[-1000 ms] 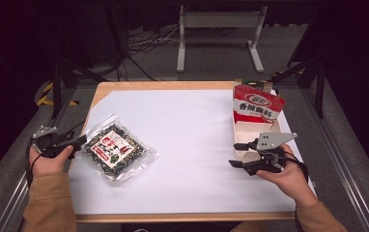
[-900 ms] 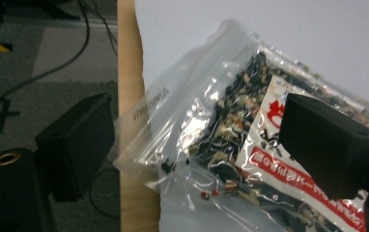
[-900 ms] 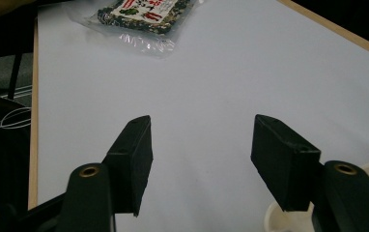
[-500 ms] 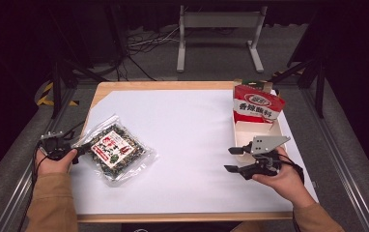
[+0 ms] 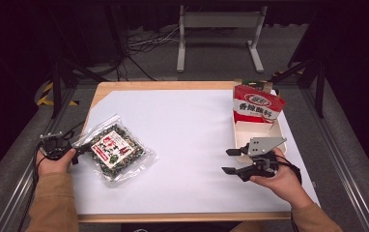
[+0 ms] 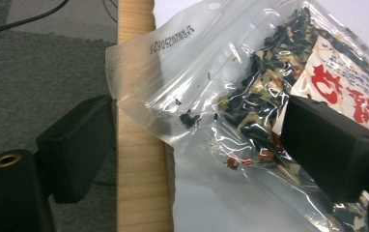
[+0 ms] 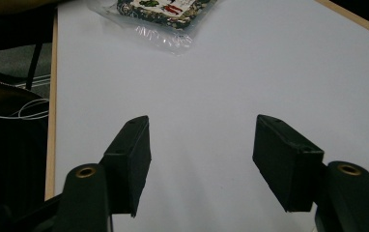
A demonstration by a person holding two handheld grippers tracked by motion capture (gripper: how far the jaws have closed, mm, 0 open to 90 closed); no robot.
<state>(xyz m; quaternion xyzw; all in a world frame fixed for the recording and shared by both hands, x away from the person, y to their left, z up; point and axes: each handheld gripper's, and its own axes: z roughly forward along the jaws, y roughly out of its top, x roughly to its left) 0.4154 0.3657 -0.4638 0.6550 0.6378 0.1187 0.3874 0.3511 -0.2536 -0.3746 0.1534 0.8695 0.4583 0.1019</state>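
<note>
The left gripper (image 6: pixel 192 145) is spread wide around the corner of the snack bag (image 6: pixel 250 87). The right gripper (image 7: pixel 202 164) is spread wide too, holding nothing

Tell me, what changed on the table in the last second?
The left tongs sank and slid in onto the near-left corner of the clear snack bag, so its edge now lies between the open jaws; not clamped yet. The right tongs drifted slightly nearer the person, open and empty. The bag, the red packet and its box stayed put.
</note>
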